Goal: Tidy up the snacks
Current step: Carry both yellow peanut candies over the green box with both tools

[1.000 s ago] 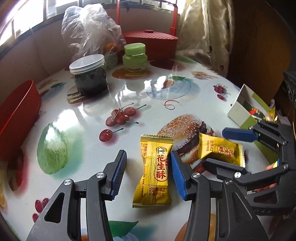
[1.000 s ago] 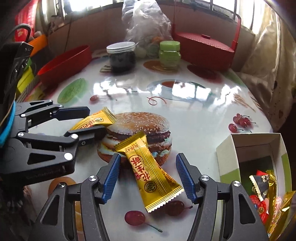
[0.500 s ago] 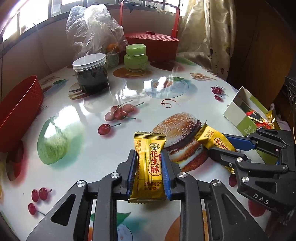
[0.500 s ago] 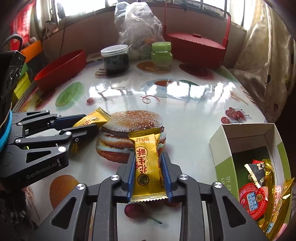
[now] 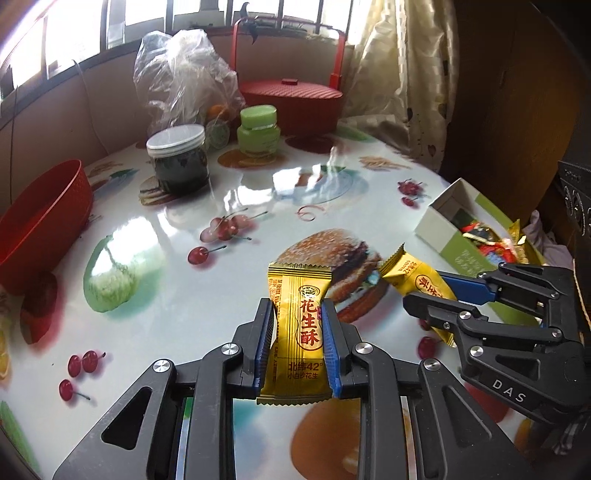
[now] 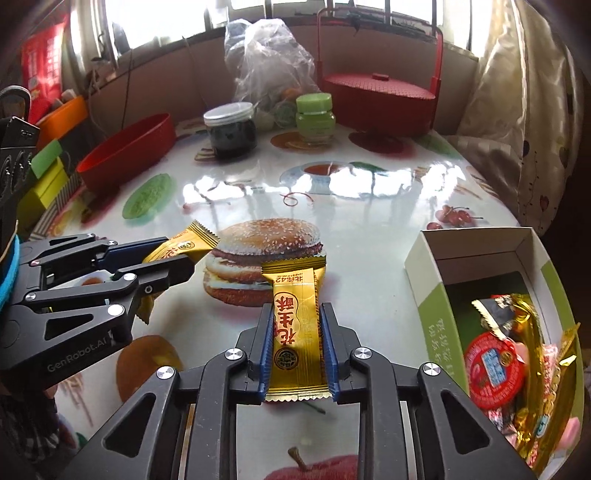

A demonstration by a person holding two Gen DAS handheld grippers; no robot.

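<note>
You are working at a glossy table (image 5: 258, 192) printed with food pictures; daylight is streaming through the barred windows (image 5: 92, 33) behind, and a patterned curtain (image 6: 524, 122) is hanging at right.

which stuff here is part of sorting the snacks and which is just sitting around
Part of the job:
- left gripper, shut on a yellow candy
- right gripper, shut on a second yellow candy
- green and white snack box

Just lying about:
- dark jar
- green jar
- plastic bag
- red lidded basket
- red bowl
</note>
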